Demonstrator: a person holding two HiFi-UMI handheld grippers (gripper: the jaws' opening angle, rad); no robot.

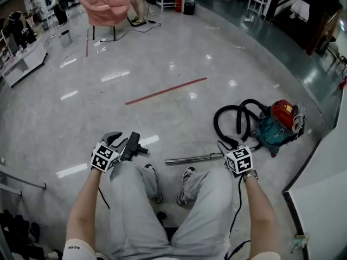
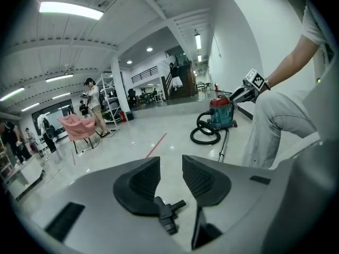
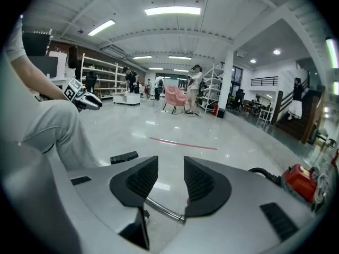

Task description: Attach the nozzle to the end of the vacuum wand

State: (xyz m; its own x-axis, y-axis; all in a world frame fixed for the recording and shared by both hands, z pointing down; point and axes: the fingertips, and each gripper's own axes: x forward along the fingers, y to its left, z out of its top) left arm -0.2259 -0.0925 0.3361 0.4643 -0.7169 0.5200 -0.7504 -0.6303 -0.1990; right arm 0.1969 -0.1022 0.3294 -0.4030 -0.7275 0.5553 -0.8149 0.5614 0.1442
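A black floor nozzle (image 1: 133,145) lies on the pale floor by my left knee. In the left gripper view the nozzle (image 2: 167,214) shows low down, beyond the gap between the jaws. My left gripper (image 1: 115,140) hovers just left of it, open and empty (image 2: 170,177). The metal wand (image 1: 192,158) lies flat in front of my feet. Its free end points left toward the nozzle. My right gripper (image 1: 226,147) hangs over the wand's right end, open (image 3: 170,179), with the wand (image 3: 161,209) on the floor beyond its jaws. Nozzle and wand lie apart.
A teal and red vacuum cleaner (image 1: 277,124) with a coiled black hose (image 1: 232,119) stands to the right. A white wall edge (image 1: 320,188) is at the right. A red tape line (image 1: 165,91) crosses the floor. A pink armchair (image 1: 105,7) and people stand far off.
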